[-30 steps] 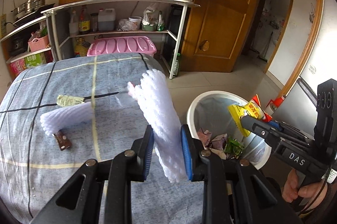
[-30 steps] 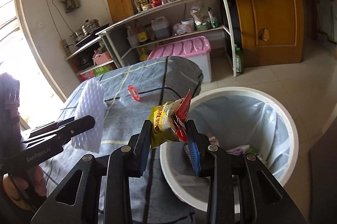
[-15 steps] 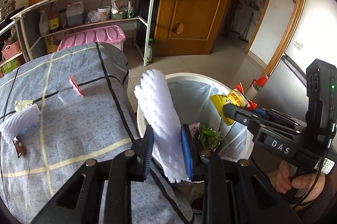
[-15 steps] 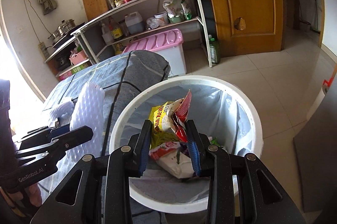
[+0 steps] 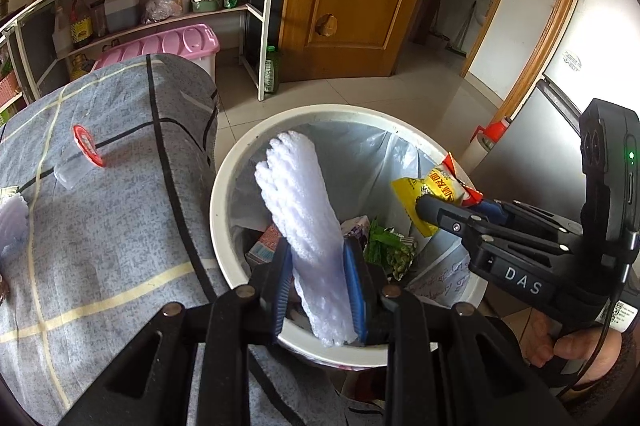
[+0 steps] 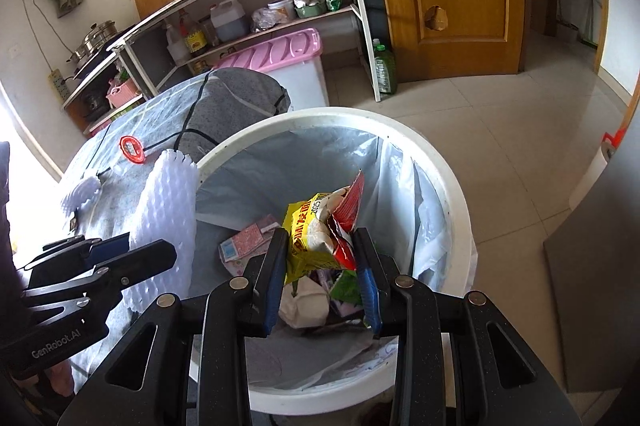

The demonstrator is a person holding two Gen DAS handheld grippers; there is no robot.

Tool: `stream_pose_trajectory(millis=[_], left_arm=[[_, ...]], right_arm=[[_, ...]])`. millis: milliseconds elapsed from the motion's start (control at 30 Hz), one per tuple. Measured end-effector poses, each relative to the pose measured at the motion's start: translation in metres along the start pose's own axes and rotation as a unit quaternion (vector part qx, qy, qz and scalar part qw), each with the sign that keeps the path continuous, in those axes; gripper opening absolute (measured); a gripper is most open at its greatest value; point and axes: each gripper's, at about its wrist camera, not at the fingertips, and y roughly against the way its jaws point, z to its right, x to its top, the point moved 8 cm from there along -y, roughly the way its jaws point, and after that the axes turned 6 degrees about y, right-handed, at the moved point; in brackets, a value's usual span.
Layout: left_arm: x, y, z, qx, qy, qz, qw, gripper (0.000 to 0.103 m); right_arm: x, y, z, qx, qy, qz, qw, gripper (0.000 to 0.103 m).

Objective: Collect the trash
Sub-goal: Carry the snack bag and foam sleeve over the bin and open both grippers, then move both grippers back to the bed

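Holding white foam netting (image 5: 308, 226) clamped in my left gripper (image 5: 320, 290) above the white trash bin (image 5: 224, 193) | right gripper (image 6: 322, 274) pinching yellow-red snack wrapper (image 6: 316, 238) over the bin's middle | more wrappers inside | red-capped clear container (image 5: 82, 161) on tabletop (image 5: 100, 246), left.

"DAS" on right tongs (image 5: 446, 209) body; "GenRobot.AI" on left tongs (image 6: 120, 258) body; "2025" plus Chinese characters on yellow snack wrapper (image 6: 310, 238). Nothing else legible.
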Motion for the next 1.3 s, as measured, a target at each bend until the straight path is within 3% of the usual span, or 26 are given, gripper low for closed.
stream_pose_trajectory(millis=[200, 333, 367, 400, 433, 700, 967, 1300], left_arm=[[0.003, -0.011, 0.006, -0.007, 0.006, -0.008, 0.9999, 0.031], [0.006, -0.010, 0.004, -0.006, 0.007, -0.002, 1.0000, 0.048], [0.006, -0.010, 0.003, -0.008, 0.009, -0.002, 0.9999, 0.051], [0.006, -0.009, 0.002, -0.006, 0.010, -0.002, 0.9999, 0.051], [0.006, -0.009, 0.000, -0.003, 0.011, -0.002, 0.9999, 0.051], [0.010, 0.014, -0.017, 0.008, 0.018, 0.023, 0.9996, 0.055], [0.007, 0.047, -0.046, 0.029, 0.025, 0.055, 0.9978, 0.056], [0.002, 0.084, -0.122, 0.077, 0.066, 0.082, 0.9914, 0.056]], right_arm=[[-0.001, -0.009, 0.006, -0.006, 0.000, -0.012, 1.000, 0.034], [-0.002, -0.013, 0.006, -0.015, 0.010, -0.021, 1.000, 0.039], [-0.001, -0.014, 0.004, -0.015, 0.011, -0.022, 1.000, 0.048], [-0.001, -0.014, 0.004, -0.016, 0.010, -0.022, 1.000, 0.056], [-0.001, -0.014, 0.004, -0.015, 0.010, -0.021, 1.000, 0.056], [0.001, -0.005, -0.005, -0.016, 0.013, -0.012, 1.000, 0.057], [0.013, 0.011, -0.042, 0.007, 0.032, 0.017, 0.999, 0.057], [0.027, 0.006, -0.104, 0.043, 0.067, 0.027, 0.996, 0.057]])
